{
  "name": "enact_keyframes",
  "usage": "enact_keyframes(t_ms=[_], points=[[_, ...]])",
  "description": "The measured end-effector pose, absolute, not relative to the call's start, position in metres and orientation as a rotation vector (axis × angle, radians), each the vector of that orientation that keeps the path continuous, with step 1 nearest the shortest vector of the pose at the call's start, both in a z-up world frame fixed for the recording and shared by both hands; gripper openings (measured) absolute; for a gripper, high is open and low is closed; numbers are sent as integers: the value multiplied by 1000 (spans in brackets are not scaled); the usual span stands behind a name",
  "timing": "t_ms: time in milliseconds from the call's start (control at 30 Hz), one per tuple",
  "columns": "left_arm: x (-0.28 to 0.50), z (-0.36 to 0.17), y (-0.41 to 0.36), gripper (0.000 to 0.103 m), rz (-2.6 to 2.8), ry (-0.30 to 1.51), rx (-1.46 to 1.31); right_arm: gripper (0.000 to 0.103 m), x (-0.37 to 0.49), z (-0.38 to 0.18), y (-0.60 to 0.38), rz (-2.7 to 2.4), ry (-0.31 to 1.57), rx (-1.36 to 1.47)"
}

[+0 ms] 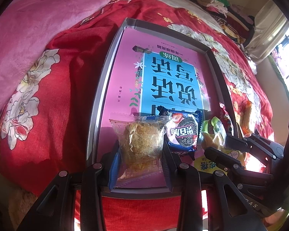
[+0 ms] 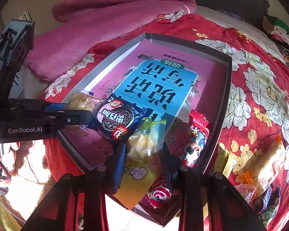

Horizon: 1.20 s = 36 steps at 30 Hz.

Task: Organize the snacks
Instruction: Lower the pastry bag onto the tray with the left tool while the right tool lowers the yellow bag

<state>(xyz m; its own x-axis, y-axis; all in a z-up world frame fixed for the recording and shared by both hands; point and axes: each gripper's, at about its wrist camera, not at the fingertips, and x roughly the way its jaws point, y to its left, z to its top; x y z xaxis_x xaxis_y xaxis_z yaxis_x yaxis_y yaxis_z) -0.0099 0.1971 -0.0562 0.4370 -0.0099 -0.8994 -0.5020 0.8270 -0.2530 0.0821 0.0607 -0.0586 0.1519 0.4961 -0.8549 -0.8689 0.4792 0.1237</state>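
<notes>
Holding one clear packet of golden floss cake point(image 1: 140, 144) between its pads, the left gripper point(image 1: 139, 165) sits at the near edge of the grey tray point(image 1: 104, 77) on the bed point(image 1: 63, 100). One right gripper point(image 2: 144, 159) is clamped on a clear yellow snack bag point(image 2: 144, 142) beside it. Between them lies one blue cookie pack point(image 2: 117, 119); one red packet point(image 2: 198, 134) lies by the tray's right edge. Several more snacks point(image 2: 260, 165) lie loose on the bed
</notes>
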Motion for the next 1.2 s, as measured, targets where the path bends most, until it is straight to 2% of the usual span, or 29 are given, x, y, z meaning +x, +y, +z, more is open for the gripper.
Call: enact_keyframes(t_ms=[433, 500, 600, 1200], points=[[-9, -56, 193, 40, 320, 1093, -531, 37, 84, -55, 55, 1014, 1000, -443], [-9, -56, 193, 40, 320, 1094, -530, 42, 84, -55, 54, 1013, 998, -442], [-9, -56, 193, 40, 320, 1094, -533, 43, 84, -53, 53, 1011, 989, -442], [-11, -54, 194, 41, 332, 1100, -537, 44, 84, -40, 40, 1000, 967, -409]])
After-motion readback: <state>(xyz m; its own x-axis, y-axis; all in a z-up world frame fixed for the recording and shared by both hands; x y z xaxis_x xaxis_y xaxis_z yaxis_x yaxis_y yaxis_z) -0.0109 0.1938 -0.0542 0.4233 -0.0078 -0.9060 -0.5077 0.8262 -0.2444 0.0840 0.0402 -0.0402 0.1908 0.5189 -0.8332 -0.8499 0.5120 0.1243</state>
